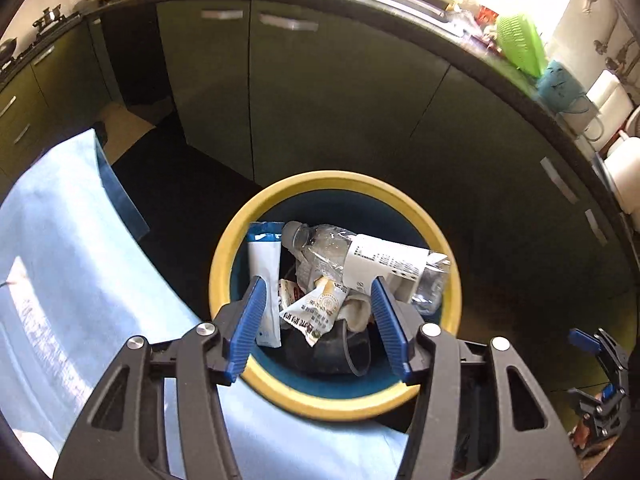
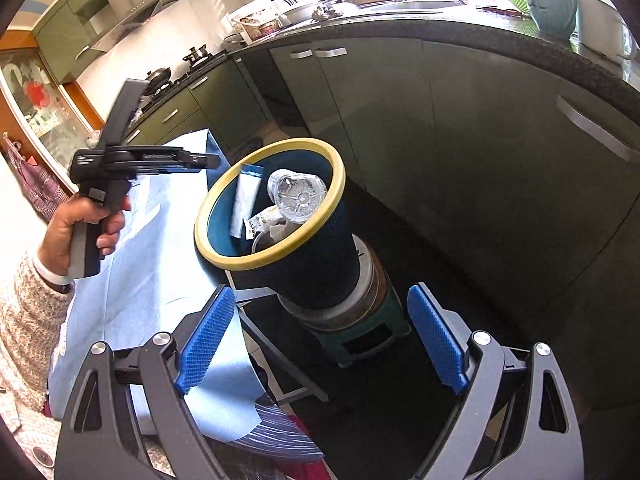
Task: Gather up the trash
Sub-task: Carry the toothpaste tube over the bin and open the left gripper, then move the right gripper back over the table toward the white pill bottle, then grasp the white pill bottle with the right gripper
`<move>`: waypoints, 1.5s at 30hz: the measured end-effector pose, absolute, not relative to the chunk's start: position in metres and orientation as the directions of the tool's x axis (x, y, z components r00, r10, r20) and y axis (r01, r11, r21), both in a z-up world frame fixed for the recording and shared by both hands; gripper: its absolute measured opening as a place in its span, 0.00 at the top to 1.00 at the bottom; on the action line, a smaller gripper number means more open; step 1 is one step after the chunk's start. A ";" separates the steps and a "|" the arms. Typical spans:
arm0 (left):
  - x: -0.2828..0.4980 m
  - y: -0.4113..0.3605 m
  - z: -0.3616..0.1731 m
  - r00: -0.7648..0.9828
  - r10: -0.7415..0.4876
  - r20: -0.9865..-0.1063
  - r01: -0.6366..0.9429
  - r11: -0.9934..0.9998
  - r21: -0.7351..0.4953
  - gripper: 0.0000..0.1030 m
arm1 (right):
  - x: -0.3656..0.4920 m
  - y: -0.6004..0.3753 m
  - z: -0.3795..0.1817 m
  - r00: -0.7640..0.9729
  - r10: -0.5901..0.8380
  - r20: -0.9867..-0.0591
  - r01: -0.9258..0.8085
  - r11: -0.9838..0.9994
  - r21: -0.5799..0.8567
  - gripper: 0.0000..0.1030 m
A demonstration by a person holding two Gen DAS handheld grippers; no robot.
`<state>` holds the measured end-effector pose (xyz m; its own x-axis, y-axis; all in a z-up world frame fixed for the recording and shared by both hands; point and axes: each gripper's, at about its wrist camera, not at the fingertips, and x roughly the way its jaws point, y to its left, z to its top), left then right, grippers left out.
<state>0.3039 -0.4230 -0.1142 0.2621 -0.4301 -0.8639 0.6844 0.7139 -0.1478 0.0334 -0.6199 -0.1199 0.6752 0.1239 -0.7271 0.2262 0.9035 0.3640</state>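
A: Where's the trash?
B: In the bin [image 1: 224, 264], the dark blue one with the yellow rim. It stands on a stack of round things atop a green stool [image 2: 360, 332], just beside the table with the light blue cloth [image 1: 72, 248].
A: What's in it?
B: A crushed clear plastic bottle [image 1: 360, 256] lies across the top, cap toward the table. Beside it a white and blue sachet [image 1: 264, 280] stands against the inner wall, and a crumpled snack wrapper [image 1: 316, 308] sits lower down between them. There's something dark and round at the bottom; I can't tell what.
A: And the tools?
B: The left gripper [image 1: 318, 320] hangs right above the bin's mouth, blue pads spread wide, holding nothing. The right gripper [image 2: 320, 340] is lower and off to the side, near the stool, also gaping wide and empty.
A: Behind them?
B: Green cabinets [image 2: 400, 120] under a dark counter [image 2: 480, 32].
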 end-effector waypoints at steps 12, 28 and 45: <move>0.174 -0.248 -0.025 0.535 -0.512 -0.672 0.631 0.771 -0.085 0.20 | 0.064 -0.578 -0.107 0.654 0.146 -0.742 0.127 0.946 0.299 0.14; 0.077 -0.040 -0.034 0.771 -0.181 -0.611 0.189 0.981 -0.051 0.06 | 0.232 -0.308 -0.041 0.451 0.523 -0.723 -0.707 0.704 0.068 0.11; 0.082 -0.004 -0.051 0.752 -0.177 -0.635 0.138 0.984 -0.112 0.06 | 0.348 -0.162 -0.126 0.223 0.371 -0.902 -0.826 0.564 0.027 0.39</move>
